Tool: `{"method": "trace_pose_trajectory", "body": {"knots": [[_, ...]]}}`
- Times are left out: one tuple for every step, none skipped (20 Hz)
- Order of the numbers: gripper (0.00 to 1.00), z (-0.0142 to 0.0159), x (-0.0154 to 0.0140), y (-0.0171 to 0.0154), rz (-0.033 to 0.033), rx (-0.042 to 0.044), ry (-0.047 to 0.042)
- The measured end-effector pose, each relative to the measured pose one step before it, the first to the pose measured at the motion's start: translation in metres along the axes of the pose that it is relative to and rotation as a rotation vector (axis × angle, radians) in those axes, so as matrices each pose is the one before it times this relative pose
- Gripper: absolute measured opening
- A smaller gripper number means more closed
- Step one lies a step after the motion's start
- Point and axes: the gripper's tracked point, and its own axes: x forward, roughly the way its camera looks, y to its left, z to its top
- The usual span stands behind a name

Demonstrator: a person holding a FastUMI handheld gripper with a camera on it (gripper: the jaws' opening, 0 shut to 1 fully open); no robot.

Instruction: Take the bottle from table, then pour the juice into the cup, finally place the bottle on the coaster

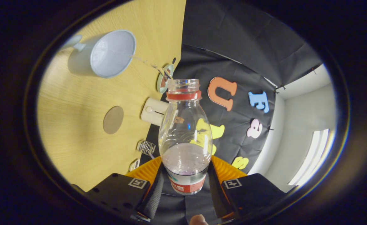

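Bottle point(185, 137), clear and uncapped with a red neck ring, sits clamped between both fingers of the claw point(186, 184), tipped so its open mouth points toward the white cup point(103, 54). A thin stream of liquid arcs from the mouth into the cup. The cup stands on the wooden bench point(77, 125). A round brown coaster point(113, 119) lies on the bench, apart from the cup.

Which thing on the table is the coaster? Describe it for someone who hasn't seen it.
On the wooden table, look beyond the tongs, shut on the bottle. The coaster lies between the pale cup and a cream box. It alone is a flat, plain brown disc.
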Motion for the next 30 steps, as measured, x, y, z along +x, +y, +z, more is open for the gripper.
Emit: {"method": "trace_pose_trajectory", "body": {"knots": [[0.74, 0.00062, 0.00029, -0.00108, -0.00097, -0.00877, -0.00324], [0.74, 0.00019, 0.00024, -0.00135, -0.00237, -0.00746, -0.00274], [0.74, 0.00098, 0.00045, -0.00141, -0.00192, -0.00340, -0.00158], [0.74, 0.00025, 0.00048, -0.00023, -0.00062, -0.00239, -0.00077], [0.74, 0.00002, -0.00025, -0.00150, -0.00242, -0.00234, -0.00108], [0.74, 0.00026, 0.00078, -0.00138, -0.00234, -0.00220, -0.00190], [0.74, -0.00082, 0.00015, -0.00187, -0.00221, -0.00296, 0.00086], [0.74, 0.00015, -0.00020, 0.00027, -0.00165, -0.00326, -0.00074], [0.74, -0.00063, 0.00085, -0.00044, -0.00106, -0.00329, 0.00139], [0.74, -0.00065, 0.00081, -0.00147, -0.00123, -0.00275, 0.00005], [0.74, -0.00048, -0.00041, -0.00085, -0.00118, -0.00241, 0.00044], [0.74, -0.00083, 0.00011, 0.00025, -0.00007, -0.00238, 0.00018], [0.74, 0.00017, -0.00011, -0.00074, -0.00201, -0.00139, 0.00014], [0.74, 0.00038, -0.00004, 0.00043, 0.00080, -0.00178, -0.00268], [0.74, -0.00071, -0.00052, -0.00030, 0.00038, -0.00428, 0.00066], [0.74, 0.00052, -0.00017, -0.00072, -0.00023, -0.00635, -0.00196], [0.74, 0.00008, 0.00027, -0.00033, -0.00147, -0.00316, -0.00057], [0.74, 0.00087, 0.00019, -0.00016, -0.00018, -0.00213, -0.00276], [0.74, 0.00027, 0.00068, -0.00044, -0.00133, -0.00412, 0.00012], [0.74, -0.00001, 0.00001, -0.00220, -0.00250, -0.00498, -0.00097], [0.74, 0.00026, 0.00037, -0.00105, -0.00193, -0.00348, -0.00048], [0.74, 0.00048, 0.00068, -0.00111, -0.00219, -0.00206, -0.00008], [0.74, 0.00066, -0.00034, 0.00002, -0.00196, -0.00200, -0.00162], [0.74, 0.00011, 0.00079, -0.00024, -0.00133, -0.00287, 0.00012], [0.74, 0.00077, 0.00118, -0.00005, -0.00009, -0.00298, -0.00103], [0.74, 0.00024, -0.00077, -0.00031, -0.00130, -0.00180, -0.00042], [0.74, -0.00016, 0.00067, 0.00060, 0.00055, -0.00083, 0.00028], [0.74, 0.00014, 0.00001, -0.00013, -0.00064, -0.00127, -0.00028], [0.74, -0.00005, -0.00035, -0.00011, -0.00013, -0.00009, -0.00003], [0.74, -0.00006, 0.00044, 0.00034, 0.00104, 0.00013, 0.00012]]}}
